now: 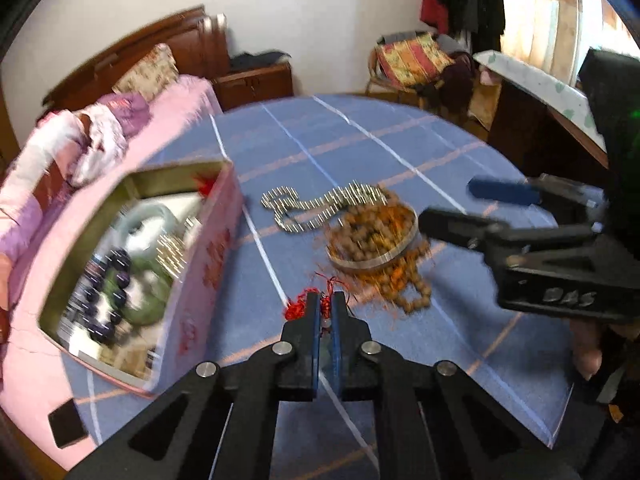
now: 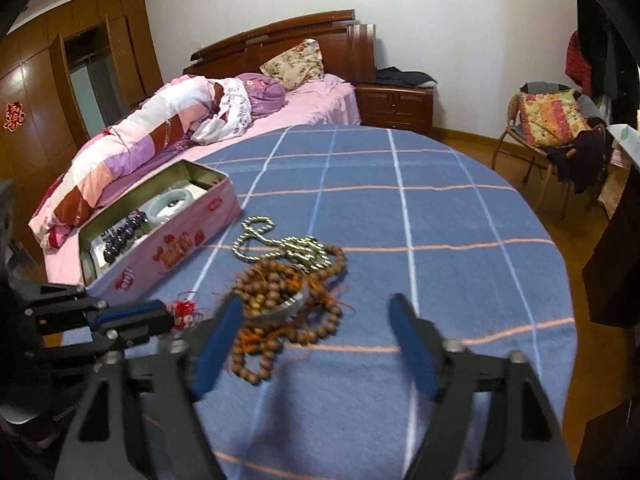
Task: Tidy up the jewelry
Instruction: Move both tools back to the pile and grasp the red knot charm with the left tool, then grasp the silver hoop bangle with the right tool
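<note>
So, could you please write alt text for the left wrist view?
The left gripper, jaws shut on a red tassel charm, sits on a blue checked cloth. Ahead lie brown wooden beads and a silver chain; an open pink tin stands left.

one pink tin (image 2: 168, 248), one silver chain (image 2: 256, 236), one wooden bead string (image 2: 280, 300), one bangle (image 1: 374, 236), two grippers.

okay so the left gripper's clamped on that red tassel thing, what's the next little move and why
Probably lift the left gripper and carry the red tassel piece over to the open pink tin beside it. The jaws look shut on it, and the tin already holds other jewelry.
</note>
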`<state>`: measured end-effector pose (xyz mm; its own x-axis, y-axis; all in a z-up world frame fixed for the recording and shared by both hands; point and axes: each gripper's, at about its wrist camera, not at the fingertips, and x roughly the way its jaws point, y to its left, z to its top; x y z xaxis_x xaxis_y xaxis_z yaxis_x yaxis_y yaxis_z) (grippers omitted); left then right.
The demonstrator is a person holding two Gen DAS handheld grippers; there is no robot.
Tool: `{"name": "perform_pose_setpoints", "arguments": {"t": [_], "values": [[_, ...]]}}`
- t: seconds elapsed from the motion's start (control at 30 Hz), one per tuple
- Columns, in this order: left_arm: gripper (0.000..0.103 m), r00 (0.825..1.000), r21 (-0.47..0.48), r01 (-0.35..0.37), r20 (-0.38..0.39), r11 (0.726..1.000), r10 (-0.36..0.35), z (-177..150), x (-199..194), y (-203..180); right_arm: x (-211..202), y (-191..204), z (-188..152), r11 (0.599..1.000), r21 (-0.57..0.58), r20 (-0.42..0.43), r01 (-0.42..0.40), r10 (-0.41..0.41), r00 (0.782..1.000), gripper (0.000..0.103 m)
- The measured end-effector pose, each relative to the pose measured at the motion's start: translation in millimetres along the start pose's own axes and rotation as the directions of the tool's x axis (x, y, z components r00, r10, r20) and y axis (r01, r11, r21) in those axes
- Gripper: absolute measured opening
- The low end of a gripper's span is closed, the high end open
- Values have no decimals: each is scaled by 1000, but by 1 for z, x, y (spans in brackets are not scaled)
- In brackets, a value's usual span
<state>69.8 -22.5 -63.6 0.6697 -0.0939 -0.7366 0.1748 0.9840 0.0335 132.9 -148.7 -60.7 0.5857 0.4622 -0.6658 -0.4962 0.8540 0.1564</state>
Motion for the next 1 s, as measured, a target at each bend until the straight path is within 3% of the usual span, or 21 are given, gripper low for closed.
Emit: {"name": "perform_pose_setpoints", "arguments": {"t": [0.07, 0.2, 0.43, 0.47, 0.53, 0.6, 0.67, 1.0], "values": [[4, 999, -5, -22, 28, 1000, 23, 4, -6, 7, 7, 3, 3, 1000, 2, -20, -11, 11, 1000, 54], [4, 996, -17, -70, 53, 997, 71, 9, -9, 19, 13, 7, 5, 1000, 19, -43, -25, 26, 999, 47], [4, 994, -53, -93, 55, 994, 96, 10, -5, 31, 23, 6, 3, 996, 64, -89, -59, 65, 994, 42], [4, 994, -56, -91, 54, 994, 94, 10, -5, 32, 24, 5, 2, 995, 73, -95, -73, 79, 992, 36], [4, 994, -60, -90, 53, 994, 93, 9, -6, 32, 24, 5, 1, 993, 80, -99, -83, 91, 991, 34], [4, 994, -57, -88, 53, 994, 91, 8, -6, 31, 21, 5, 2, 994, 78, -86, -82, 88, 992, 20], [4, 995, -56, -87, 54, 995, 90, 8, -7, 30, 19, 7, 2, 995, 66, -82, -79, 84, 993, 14], [4, 994, -87, -84, 69, 993, 90, 10, -15, 37, 11, 20, 4, 998, -8, -30, -64, 63, 998, 9]]}}
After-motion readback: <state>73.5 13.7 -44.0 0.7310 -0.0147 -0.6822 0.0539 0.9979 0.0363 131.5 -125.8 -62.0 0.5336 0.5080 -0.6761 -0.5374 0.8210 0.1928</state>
